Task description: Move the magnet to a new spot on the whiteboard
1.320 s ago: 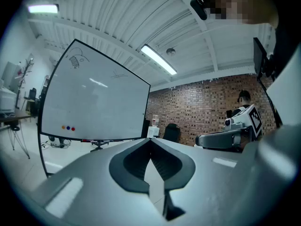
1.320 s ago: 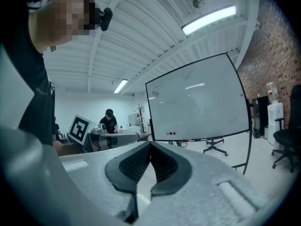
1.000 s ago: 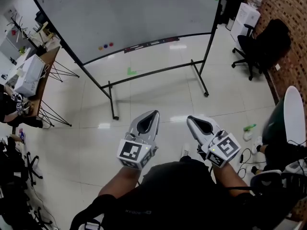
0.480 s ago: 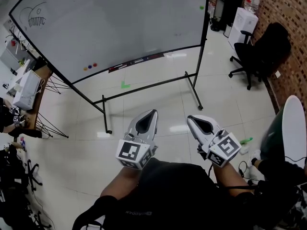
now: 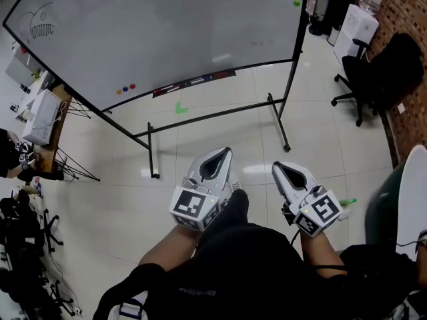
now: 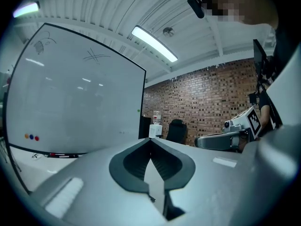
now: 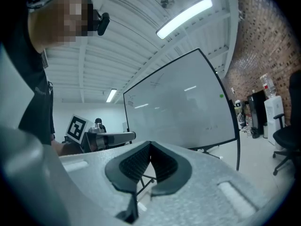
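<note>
The whiteboard point(image 5: 167, 32) stands on a black wheeled frame across the floor ahead. Three small magnets point(image 5: 125, 89), orange, blue and red, sit in a row at its lower left, and a green magnet point(image 5: 296, 3) sits near its upper right edge. My left gripper point(image 5: 223, 153) and right gripper point(image 5: 277, 167) are held side by side at waist height, well short of the board, both shut and empty. In the left gripper view the shut left gripper point(image 6: 150, 139) points toward the board point(image 6: 70, 102) and the magnet row point(image 6: 31, 137). The right gripper view shows the green magnet point(image 7: 221, 96).
A marker tray point(image 5: 193, 82) runs along the board's lower edge, with green tape point(image 5: 181, 109) on the floor below. A black office chair point(image 5: 380, 72) and a water dispenser point(image 5: 353, 32) stand at the right by a brick wall. Cluttered desks point(image 5: 40, 112) line the left.
The view has shifted and the board sits a little differently in frame. A shoe now shows between the grippers as the person steps. Both grippers stay shut and empty.
</note>
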`<state>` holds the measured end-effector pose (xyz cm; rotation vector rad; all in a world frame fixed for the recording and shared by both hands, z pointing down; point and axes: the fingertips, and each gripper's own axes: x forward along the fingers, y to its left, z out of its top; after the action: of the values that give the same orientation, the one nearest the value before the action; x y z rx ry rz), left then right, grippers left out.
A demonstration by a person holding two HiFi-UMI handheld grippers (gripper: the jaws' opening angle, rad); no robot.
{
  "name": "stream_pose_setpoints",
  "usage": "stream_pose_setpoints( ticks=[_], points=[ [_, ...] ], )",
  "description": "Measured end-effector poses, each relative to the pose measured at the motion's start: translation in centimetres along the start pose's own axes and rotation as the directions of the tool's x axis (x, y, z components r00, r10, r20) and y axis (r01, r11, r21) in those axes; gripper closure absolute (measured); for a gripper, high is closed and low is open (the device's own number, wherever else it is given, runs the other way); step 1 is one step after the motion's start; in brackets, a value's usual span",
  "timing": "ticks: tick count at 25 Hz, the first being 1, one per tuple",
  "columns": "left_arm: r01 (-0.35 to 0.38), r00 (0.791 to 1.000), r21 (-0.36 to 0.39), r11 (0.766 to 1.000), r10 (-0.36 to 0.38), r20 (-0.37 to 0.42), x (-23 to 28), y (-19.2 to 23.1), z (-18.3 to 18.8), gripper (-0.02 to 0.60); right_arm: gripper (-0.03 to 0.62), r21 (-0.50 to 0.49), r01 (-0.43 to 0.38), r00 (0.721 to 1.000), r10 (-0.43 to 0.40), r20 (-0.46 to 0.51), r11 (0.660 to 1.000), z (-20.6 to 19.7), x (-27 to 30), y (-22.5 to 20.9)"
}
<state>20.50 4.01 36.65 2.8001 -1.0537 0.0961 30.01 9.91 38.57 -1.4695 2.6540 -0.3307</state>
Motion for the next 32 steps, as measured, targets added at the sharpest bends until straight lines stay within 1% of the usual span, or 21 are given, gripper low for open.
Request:
stream_pose_setpoints(
  ticks=[2, 4, 9, 14, 18, 21, 24, 27, 29, 32],
  points=[
    [0.004, 1.0, -0.009, 1.0, -0.004, -0.011, 2.2, 1.2, -0.1, 0.566, 0.594, -0.004, 0.013, 1.0, -0.013, -0.005, 1.0, 0.2, 1.3, -1.9],
    [0.018, 1.0, -0.009, 1.0, -0.018, 0.003, 4.9, 2.3, 0.3, 0.566, 0.594, -0.011, 0.029, 1.0, -0.029, -0.008, 1.0, 0.7, 2.7, -4.1],
    [0.058, 0.998, -0.018, 0.998, -0.057, 0.031, 11.5, 5.2, 2.8, 0.566, 0.594, -0.049, 0.062, 0.998, -0.062, -0.006, 0.997, 3.6, 6.9, -9.5],
    [0.077, 0.994, 0.053, 0.996, -0.08, 0.068, 17.6, 9.4, 5.9, 0.566, 0.594, -0.095, 0.079, 0.997, -0.079, 0.004, 0.992, 6.6, 12.2, -14.0],
    [0.135, 0.984, 0.078, 0.988, -0.143, 0.106, 21.8, 12.1, 6.5, 0.566, 0.594, -0.129, 0.087, 0.996, -0.087, 0.008, 0.988, 8.0, 16.5, -17.3],
    [0.141, 0.986, 0.071, 0.988, -0.146, 0.084, 24.6, 14.1, 6.4, 0.566, 0.594, -0.154, 0.107, 0.994, -0.103, 0.033, 0.982, 9.0, 18.7, -19.4],
    [0.151, 0.986, 0.045, 0.988, -0.153, 0.065, 27.1, 14.8, 6.4, 0.566, 0.594, -0.159, 0.129, 0.992, -0.124, 0.039, 0.979, 9.5, 19.9, -21.4],
    [0.17, 0.984, 0.039, 0.985, -0.172, 0.053, 29.2, 14.7, 6.5, 0.566, 0.594, -0.174, 0.15, 0.989, -0.145, 0.039, 0.973, 10.1, 20.4, -23.8],
    [0.164, 0.986, 0.035, 0.986, -0.165, 0.037, 30.9, 14.7, 6.4, 0.566, 0.594, -0.18, 0.157, 0.987, -0.151, 0.047, 0.971, 10.6, 20.8, -25.7],
    [0.164, 0.985, 0.035, 0.986, -0.165, 0.052, 33.3, 14.4, 6.3, 0.566, 0.594, -0.195, 0.158, 0.987, -0.151, 0.053, 0.968, 11.6, 21.3, -28.9]
  ],
)
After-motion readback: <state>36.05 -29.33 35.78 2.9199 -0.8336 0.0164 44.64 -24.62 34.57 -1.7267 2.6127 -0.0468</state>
